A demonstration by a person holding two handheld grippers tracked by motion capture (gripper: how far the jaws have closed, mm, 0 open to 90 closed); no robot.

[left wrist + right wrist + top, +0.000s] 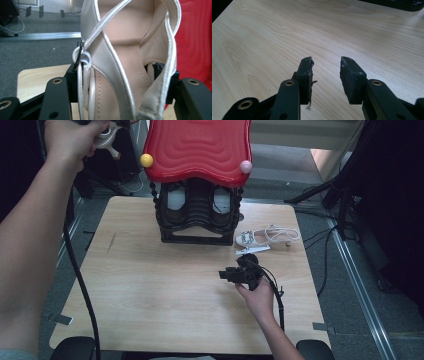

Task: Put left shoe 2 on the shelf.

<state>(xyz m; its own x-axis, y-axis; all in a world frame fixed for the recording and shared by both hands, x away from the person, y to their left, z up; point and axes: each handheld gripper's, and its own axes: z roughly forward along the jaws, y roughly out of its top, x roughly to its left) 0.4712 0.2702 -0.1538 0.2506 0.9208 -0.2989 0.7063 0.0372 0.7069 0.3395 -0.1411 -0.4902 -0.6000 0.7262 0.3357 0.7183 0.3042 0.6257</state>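
My left gripper (107, 137) is mostly cut off at the top edge of the high view, and my hand covers much of it there. In the left gripper view its jaws are clenched on a cream sandal (130, 57), pressing its sides, with the shoe so close that its toe and heel run out of frame. The sandal is held up in the air beside the red roof (199, 147) of the shoe rack (197, 217). What sits in the rack's dark compartments is hard to make out, perhaps more shoes.

My right gripper (326, 75) rests low over the table (150, 285), its jaws released with a bare gap between the worn black pads. A second white sandal (265, 236) lies on the table just beside the rack's base.

The table is pale wood with a fine grain and rounded corners. Around it is grey carpet, with cables and metal rails. The sandal looks like smooth leather with thin straps and a small metal buckle (79, 56). The roof is glossy and ribbed in waves.
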